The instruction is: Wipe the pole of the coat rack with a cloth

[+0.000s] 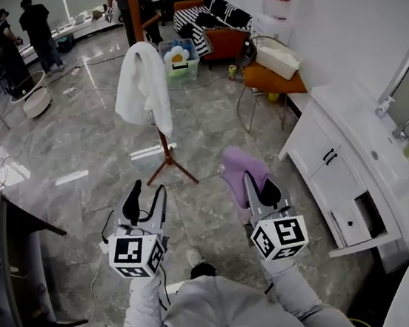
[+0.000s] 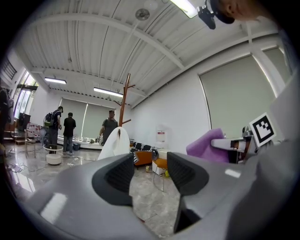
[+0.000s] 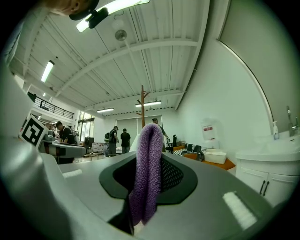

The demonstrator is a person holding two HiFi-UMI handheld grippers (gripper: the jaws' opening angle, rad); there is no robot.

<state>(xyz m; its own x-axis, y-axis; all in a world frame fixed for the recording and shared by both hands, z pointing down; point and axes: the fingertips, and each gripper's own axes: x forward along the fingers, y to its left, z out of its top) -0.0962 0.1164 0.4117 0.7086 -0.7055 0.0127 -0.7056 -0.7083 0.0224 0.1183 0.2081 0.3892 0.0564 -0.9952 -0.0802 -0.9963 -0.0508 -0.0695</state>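
The right gripper (image 3: 149, 174) is clamped on a purple terry cloth (image 3: 148, 140). The cloth is folded over itself and runs lengthwise through the jaws, its rounded fold standing up past the fingertips at the centre of the right gripper view. In the head view, the right gripper (image 1: 257, 187) sits at lower centre-right. The purple cloth (image 1: 240, 165) spills from its tip toward the upper part of the frame.

The left gripper (image 2: 150, 176) has its jaws apart at a middling gap with nothing between them; only grey marble floor shows through. In the head view the left gripper (image 1: 147, 201) is at lower centre-left, level with the right one and well apart from it.

Ahead of both grippers stands the brown wooden coat rack pole (image 1: 162, 137). It is upright, its long axis vertical, with splayed feet on the floor just above centre frame and its top toward the upper edge. Neither gripper touches it. A white garment (image 1: 142, 85) hangs over its middle.

In the left gripper view the pole (image 2: 123, 101) rises left of centre. In the right gripper view the pole (image 3: 142, 105) rises just behind the cloth's fold.

A white cabinet with a sink (image 1: 355, 169) fills the right edge of the head view. An orange table (image 1: 272, 79) is at upper right, and standing people (image 1: 37, 28) are at upper left.
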